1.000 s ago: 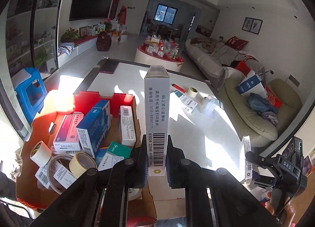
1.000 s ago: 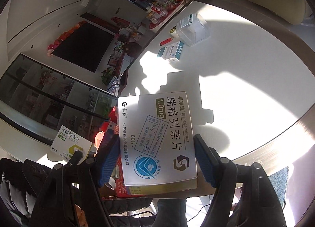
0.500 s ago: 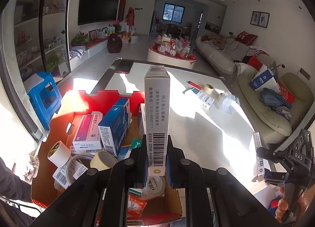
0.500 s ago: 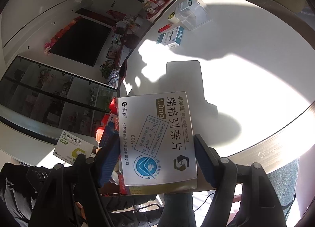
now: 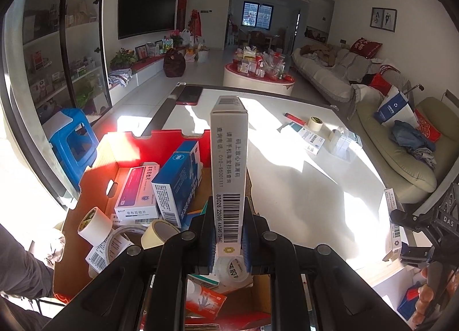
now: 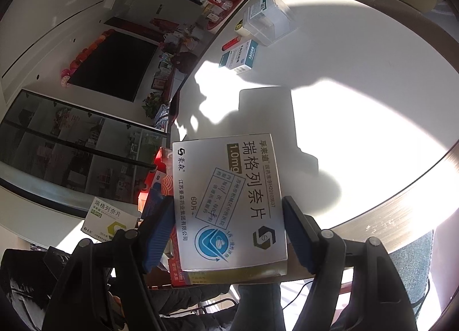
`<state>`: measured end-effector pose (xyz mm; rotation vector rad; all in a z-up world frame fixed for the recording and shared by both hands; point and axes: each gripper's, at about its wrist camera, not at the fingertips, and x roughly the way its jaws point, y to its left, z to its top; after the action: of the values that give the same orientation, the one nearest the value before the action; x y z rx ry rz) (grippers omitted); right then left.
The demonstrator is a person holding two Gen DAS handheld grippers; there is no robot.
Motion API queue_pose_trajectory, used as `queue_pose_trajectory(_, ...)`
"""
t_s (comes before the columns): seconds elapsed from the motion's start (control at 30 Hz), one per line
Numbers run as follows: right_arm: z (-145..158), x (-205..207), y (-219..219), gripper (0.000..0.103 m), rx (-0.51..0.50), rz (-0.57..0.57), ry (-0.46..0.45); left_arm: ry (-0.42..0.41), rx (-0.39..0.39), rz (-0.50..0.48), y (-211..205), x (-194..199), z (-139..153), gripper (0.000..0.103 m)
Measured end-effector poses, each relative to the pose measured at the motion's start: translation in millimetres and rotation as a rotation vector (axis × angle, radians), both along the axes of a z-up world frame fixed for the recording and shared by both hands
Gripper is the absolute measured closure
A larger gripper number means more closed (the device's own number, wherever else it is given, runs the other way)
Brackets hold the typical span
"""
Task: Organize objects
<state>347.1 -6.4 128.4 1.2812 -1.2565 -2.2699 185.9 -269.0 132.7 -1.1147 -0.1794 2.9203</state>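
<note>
My left gripper (image 5: 229, 240) is shut on a thin white medicine box (image 5: 228, 158), held upright and edge-on with its barcode facing the camera. It hangs over an open cardboard carton (image 5: 97, 176) with a red inner flap, at the white table's (image 5: 309, 187) left side. My right gripper (image 6: 229, 233) is shut on a flat silver-white medicine box (image 6: 226, 199), its blue pads (image 6: 159, 233) against both long sides, above the table's near edge. The left wrist view shows that silver-white medicine box (image 5: 392, 222) edge-on at far right.
The carton holds a pink-white box (image 5: 137, 193), a blue box (image 5: 178, 184) and tape rolls (image 5: 94, 223). On the far table lie a teal-white box (image 6: 239, 56), a clear plastic case (image 6: 268, 19), a tape roll (image 5: 315, 123), a red pen (image 5: 295, 119) and a phone (image 5: 189, 95).
The left gripper has tilted a little, so the carton sits lower and further right in its view. The right wrist view has rolled slightly. Both boxes stay gripped.
</note>
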Motion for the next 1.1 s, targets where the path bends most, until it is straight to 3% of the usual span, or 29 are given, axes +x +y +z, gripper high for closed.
queue_pose_trajectory(1.1,-1.6,1.3,-4.1,0.030,-0.004,0.008,-0.001,0.010,-0.027,0.031,-7.4,4.3,2.7,0.089)
